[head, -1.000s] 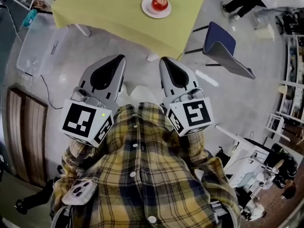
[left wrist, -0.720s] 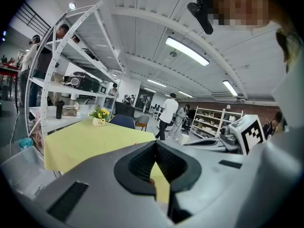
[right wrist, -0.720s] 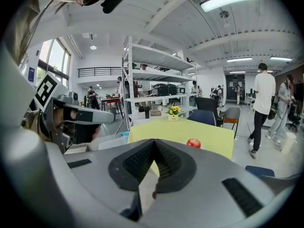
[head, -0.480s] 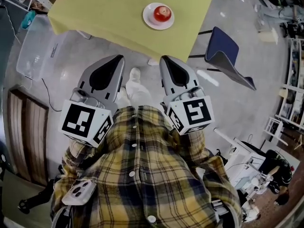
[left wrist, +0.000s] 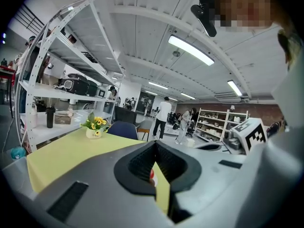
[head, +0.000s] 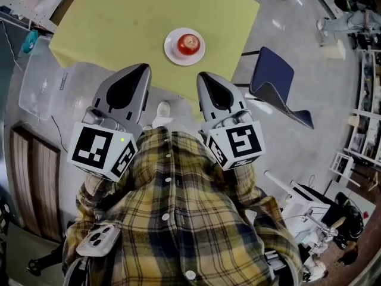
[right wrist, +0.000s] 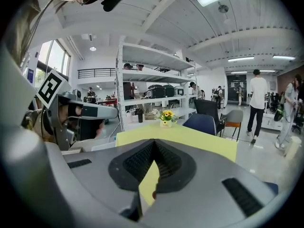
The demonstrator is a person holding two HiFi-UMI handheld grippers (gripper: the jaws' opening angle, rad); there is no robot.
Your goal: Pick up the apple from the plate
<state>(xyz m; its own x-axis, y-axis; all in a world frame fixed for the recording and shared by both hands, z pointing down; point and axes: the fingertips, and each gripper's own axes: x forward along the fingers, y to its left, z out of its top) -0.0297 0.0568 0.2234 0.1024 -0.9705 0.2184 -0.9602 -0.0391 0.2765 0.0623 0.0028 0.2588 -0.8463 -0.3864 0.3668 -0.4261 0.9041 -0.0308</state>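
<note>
A red apple [head: 189, 42] sits on a white plate [head: 173, 53] near the front edge of the table with the yellow cloth [head: 119, 22]. Both grey grippers are held side by side short of the table, at chest height, pointing toward it. My left gripper [head: 143, 68] is left of the plate and my right gripper [head: 202, 76] just below it; neither touches anything. In the left gripper view the left gripper [left wrist: 154, 142] has its jaws meeting at the tip, with a sliver of the apple [left wrist: 152, 175] showing behind them. The right gripper [right wrist: 155, 140] is shut and holds nothing.
A blue chair [head: 277, 79] stands at the table's right corner. A clear plastic bin [head: 41, 82] lies on the floor at the left. A small pot of yellow flowers [right wrist: 166, 119] stands at the table's far end, metal shelving [left wrist: 71, 80] beyond. People walk in the background.
The table and the plate with the apple have come closer in the head view. Both grippers have moved forward toward the table edge together, still shut.
</note>
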